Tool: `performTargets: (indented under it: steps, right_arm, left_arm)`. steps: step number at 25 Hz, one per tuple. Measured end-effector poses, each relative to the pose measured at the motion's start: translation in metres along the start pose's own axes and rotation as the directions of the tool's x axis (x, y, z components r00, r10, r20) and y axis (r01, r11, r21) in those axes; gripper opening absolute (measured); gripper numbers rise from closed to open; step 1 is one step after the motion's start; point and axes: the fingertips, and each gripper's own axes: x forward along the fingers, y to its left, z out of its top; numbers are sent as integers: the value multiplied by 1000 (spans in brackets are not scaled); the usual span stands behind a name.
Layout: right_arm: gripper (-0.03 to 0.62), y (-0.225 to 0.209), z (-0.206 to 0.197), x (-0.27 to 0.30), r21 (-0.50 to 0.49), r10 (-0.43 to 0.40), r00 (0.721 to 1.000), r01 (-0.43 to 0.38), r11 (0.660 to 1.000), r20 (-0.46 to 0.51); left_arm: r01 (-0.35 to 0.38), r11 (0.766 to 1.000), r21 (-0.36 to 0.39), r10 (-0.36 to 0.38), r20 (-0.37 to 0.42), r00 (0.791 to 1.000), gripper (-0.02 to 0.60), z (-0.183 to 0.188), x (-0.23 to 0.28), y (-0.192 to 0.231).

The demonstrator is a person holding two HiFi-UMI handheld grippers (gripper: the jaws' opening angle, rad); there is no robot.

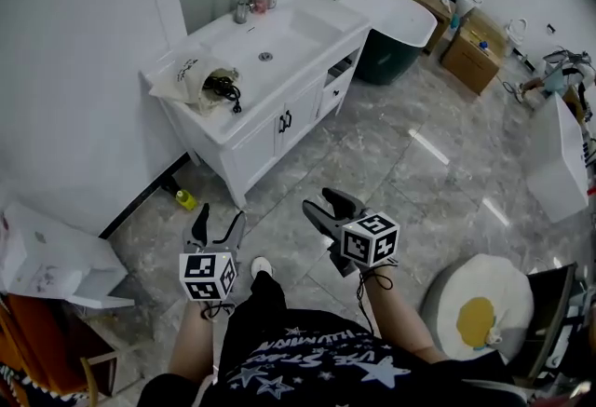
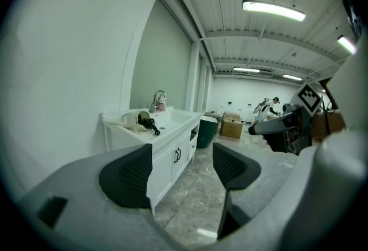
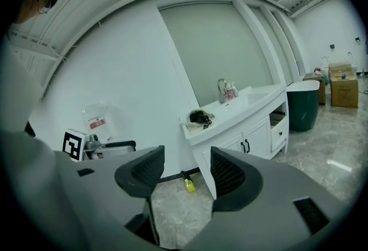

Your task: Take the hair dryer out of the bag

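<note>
- Head view: bag point(image 1: 189, 73) lies at the counter's point(image 1: 244, 112) left end — hair dryer point(image 1: 222, 87) poking out.
- Left gripper point(image 1: 220, 215), right gripper point(image 1: 318, 200): well short, jaws spread, empty.
- Best: pin the bag, pull the hair dryer's body.

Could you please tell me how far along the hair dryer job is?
Nothing looks done yet: the hair dryer sits in the bag on the vanity, with a black part poking out. The left gripper and right gripper are open, empty and short of the vanity. Left to do: reach, grip, pull it out.
</note>
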Motion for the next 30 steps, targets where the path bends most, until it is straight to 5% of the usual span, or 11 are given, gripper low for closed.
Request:
performTargets:
  steps: [19,24,30]
  right_arm:
    - [235,-52,99,180,-36,-33,999,32,999,-27]
    - [232,-76,115,216,-38,-1,999,0,999,-41]
    - [232,-95,144,290,-57,136,986,-141,988,-95]
  left_arm:
    - [20,1000,-1,-20,-15,1000,327,61,159,141]
    - [-44,999,28,45,-45,998,327,65,194,161]
    - [-174,984,30,176,-87,981,325,73,233,193]
